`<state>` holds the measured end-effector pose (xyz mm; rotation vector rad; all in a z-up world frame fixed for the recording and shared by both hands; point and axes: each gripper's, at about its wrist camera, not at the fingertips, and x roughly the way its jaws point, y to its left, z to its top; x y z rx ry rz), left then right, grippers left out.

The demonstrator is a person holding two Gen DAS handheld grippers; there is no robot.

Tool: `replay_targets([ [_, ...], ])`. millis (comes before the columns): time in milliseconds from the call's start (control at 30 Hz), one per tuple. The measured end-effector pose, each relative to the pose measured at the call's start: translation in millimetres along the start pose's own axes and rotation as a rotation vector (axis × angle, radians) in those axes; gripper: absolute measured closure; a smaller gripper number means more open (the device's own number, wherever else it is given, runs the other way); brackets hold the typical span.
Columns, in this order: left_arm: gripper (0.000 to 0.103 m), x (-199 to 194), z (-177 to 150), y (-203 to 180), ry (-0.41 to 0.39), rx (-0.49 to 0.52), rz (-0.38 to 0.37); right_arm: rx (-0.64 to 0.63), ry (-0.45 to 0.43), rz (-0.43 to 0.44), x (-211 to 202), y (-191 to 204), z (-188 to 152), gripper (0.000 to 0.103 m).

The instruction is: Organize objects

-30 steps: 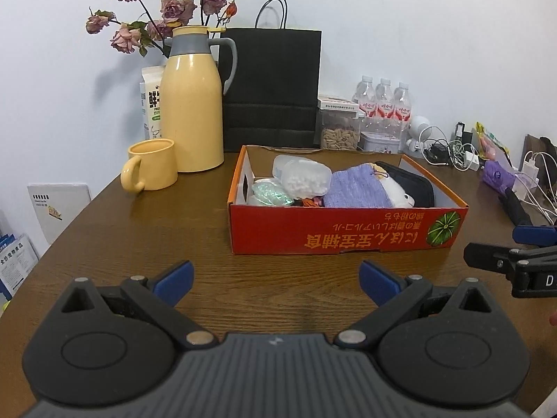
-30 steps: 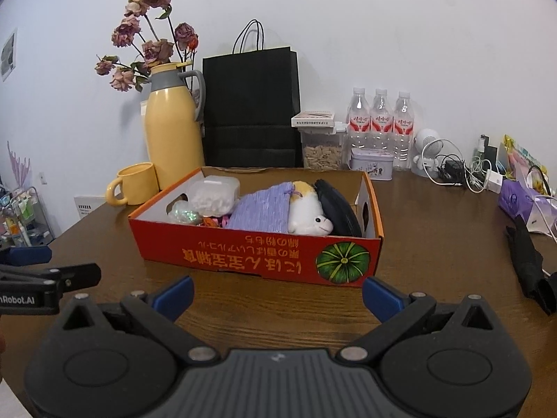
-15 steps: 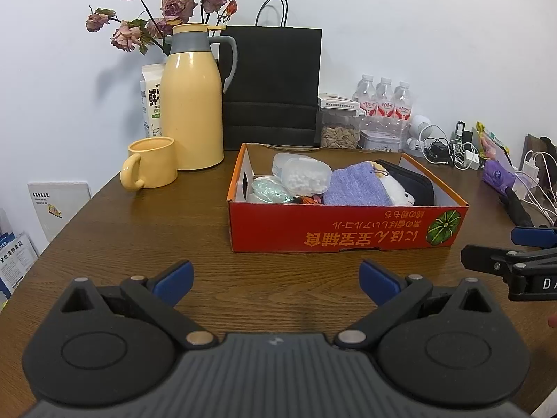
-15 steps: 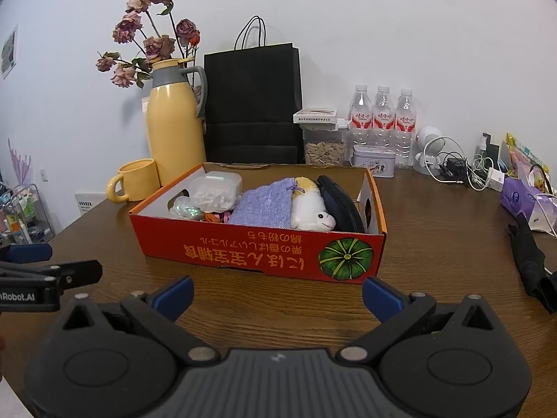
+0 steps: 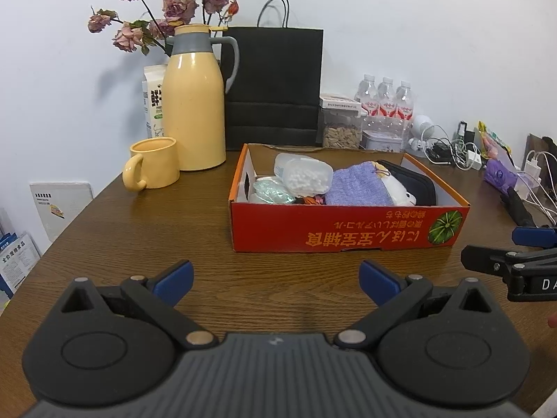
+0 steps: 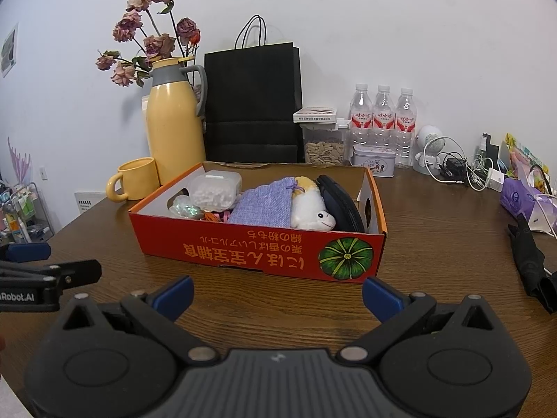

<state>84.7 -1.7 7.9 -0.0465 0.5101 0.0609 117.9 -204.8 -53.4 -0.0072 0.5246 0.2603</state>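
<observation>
Looking from the left wrist, the left gripper [image 5: 275, 280] holds its fingers apart, empty, near one red box [image 5: 348, 233] on the table [image 5: 156, 230]. From the right wrist, the right gripper [image 6: 277, 294] likewise gapes; three bottles [image 6: 383, 118] stand far right.

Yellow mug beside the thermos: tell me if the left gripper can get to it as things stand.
Probably yes. The left gripper is open, and only bare table lies between it and the yellow mug. The red box sits off to the right, out of that path.
</observation>
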Motion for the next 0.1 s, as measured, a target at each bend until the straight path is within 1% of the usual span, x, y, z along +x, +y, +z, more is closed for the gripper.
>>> replay_targets([
  [100, 0.000, 0.0, -0.7, 0.3, -0.003, -0.005, 0.011, -0.001, -0.001, 0.001, -0.1, -0.2, 0.4, 0.000],
])
